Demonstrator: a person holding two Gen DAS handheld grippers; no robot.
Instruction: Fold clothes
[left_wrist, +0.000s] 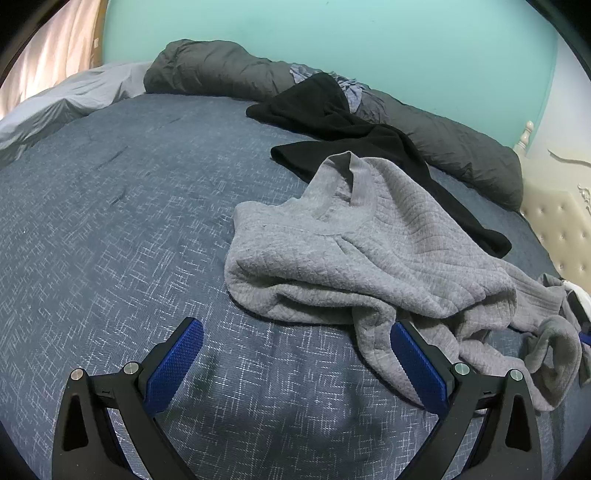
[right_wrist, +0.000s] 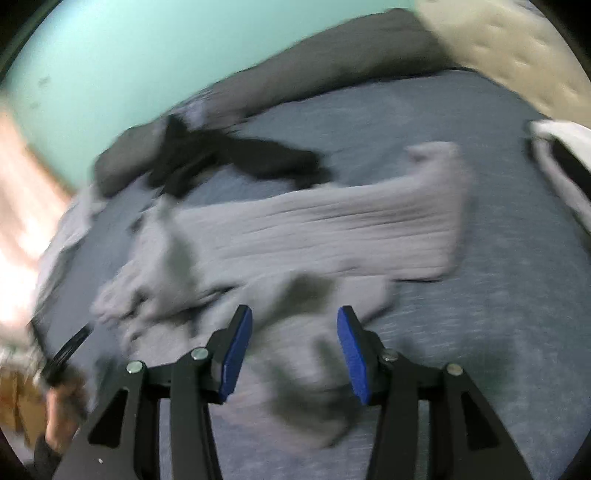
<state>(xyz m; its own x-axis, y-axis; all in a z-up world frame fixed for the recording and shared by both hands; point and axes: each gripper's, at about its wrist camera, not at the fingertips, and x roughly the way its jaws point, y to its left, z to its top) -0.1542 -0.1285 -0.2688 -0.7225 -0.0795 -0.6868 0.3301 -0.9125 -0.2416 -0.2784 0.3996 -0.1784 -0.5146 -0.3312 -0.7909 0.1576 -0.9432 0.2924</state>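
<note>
Two grippers, fingers apart, empty: grey sweater (left_wrist: 369, 258) beside left's right finger, under right's.

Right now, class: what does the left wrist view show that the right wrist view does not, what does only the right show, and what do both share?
Only the left wrist view shows the left gripper, jaws wide apart with nothing between them, the grey sweater's collar in sharp detail, and a pale grey pillow.

Only the right wrist view, which is blurred, shows the right gripper, jaws apart above the sweater, and a hand at the lower left.

Both show the grey sweater, the black garment, the blue bedspread, the dark grey rolled duvet and the turquoise wall.
</note>
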